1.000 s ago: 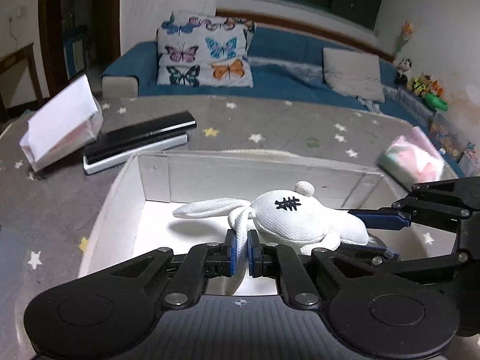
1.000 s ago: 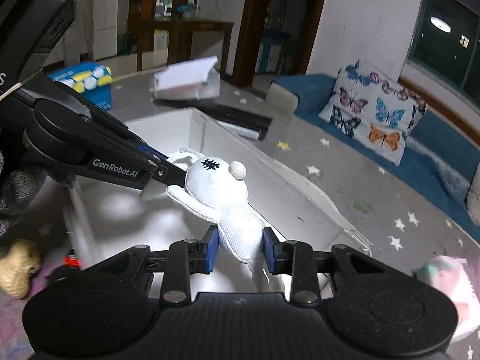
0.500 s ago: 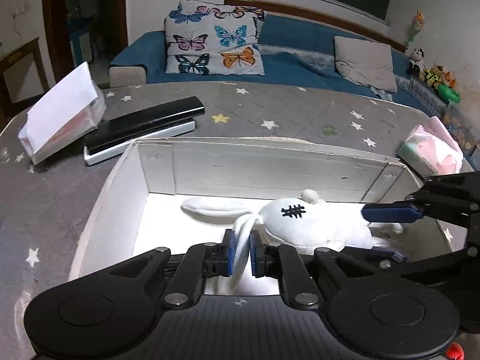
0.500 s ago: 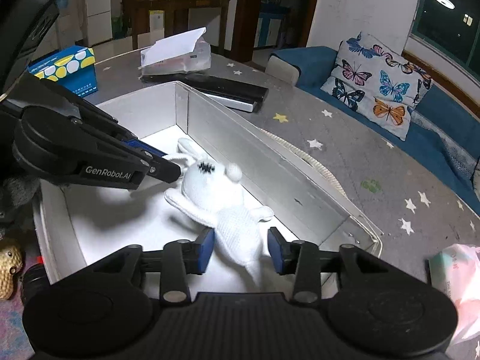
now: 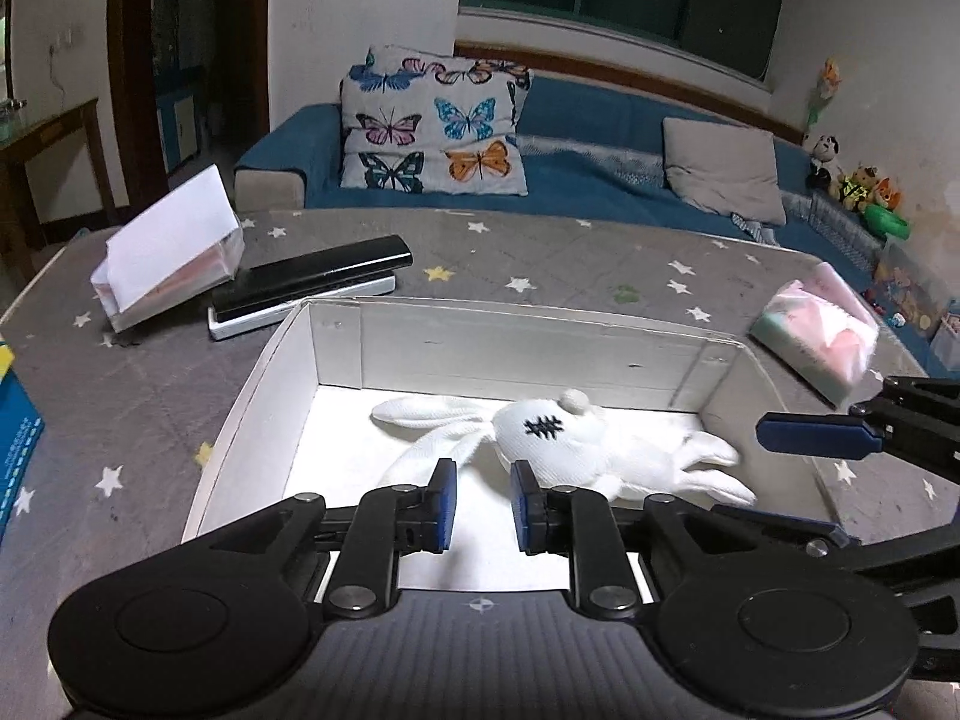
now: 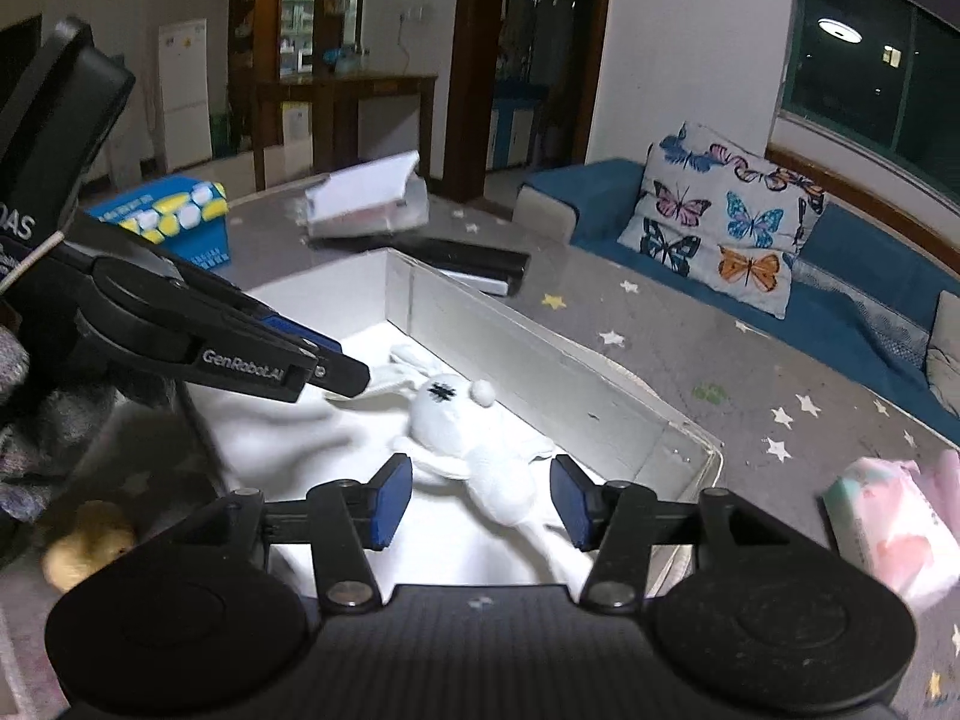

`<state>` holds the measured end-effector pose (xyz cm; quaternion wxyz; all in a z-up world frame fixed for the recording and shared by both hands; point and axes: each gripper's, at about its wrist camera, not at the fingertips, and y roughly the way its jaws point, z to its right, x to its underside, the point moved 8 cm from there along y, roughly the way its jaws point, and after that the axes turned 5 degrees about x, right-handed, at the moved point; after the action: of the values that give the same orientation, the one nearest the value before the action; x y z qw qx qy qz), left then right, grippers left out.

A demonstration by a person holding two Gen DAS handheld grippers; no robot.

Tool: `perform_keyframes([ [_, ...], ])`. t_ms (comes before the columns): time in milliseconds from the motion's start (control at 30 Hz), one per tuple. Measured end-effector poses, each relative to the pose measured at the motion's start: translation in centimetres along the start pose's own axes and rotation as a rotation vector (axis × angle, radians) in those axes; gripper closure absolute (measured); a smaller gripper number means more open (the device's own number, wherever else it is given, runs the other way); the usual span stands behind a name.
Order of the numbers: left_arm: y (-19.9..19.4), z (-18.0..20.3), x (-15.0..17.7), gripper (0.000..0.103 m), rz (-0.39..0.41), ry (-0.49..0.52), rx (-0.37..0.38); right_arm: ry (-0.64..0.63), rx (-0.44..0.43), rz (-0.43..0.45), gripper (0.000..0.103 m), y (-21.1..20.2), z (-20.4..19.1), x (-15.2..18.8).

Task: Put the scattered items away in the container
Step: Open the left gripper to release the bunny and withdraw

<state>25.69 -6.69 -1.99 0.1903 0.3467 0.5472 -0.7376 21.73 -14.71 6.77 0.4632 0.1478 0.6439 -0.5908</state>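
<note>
A white plush rabbit (image 5: 558,444) lies on the floor of the white cardboard box (image 5: 516,336). It also shows in the right wrist view (image 6: 462,426), inside the box (image 6: 540,354). My left gripper (image 5: 482,504) is open and empty, just above the box near the rabbit's ears. My right gripper (image 6: 480,498) is open and empty above the rabbit's body. Neither touches the rabbit.
On the star-patterned table stand a tissue pack (image 5: 168,252), a black and white flat case (image 5: 306,288), a pink tissue pack (image 5: 816,330) and a blue box (image 6: 174,216). A small yellow toy (image 6: 84,546) lies beside the box. A blue sofa with a butterfly pillow (image 5: 432,126) stands behind.
Both grippers let go of the rabbit, opened and lifted back. The rabbit dropped to lie flat on the box floor.
</note>
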Motion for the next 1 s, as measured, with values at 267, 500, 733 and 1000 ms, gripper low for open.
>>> perform_keyframes([
  [267, -3.4, 1.7, 2.1, 0.080, 0.027, 0.007, -0.002, 0.013, 0.002, 0.070, 0.046, -5.1, -2.0, 2.0],
  [500, -5.8, 2.6, 4.2, 0.079, 0.040, 0.005, 0.010, 0.027, 0.007, 0.097, 0.033, -8.3, -3.4, 4.3],
  [733, -7.2, 3.3, 6.4, 0.079, 0.037, 0.004, 0.026, 0.065, 0.015, 0.092, 0.029, -10.0, -3.6, 6.5],
  [1000, -8.6, 3.7, 9.0, 0.079, 0.029, 0.002, 0.043, 0.103, 0.017, 0.086, 0.021, -11.3, -4.2, 8.7],
])
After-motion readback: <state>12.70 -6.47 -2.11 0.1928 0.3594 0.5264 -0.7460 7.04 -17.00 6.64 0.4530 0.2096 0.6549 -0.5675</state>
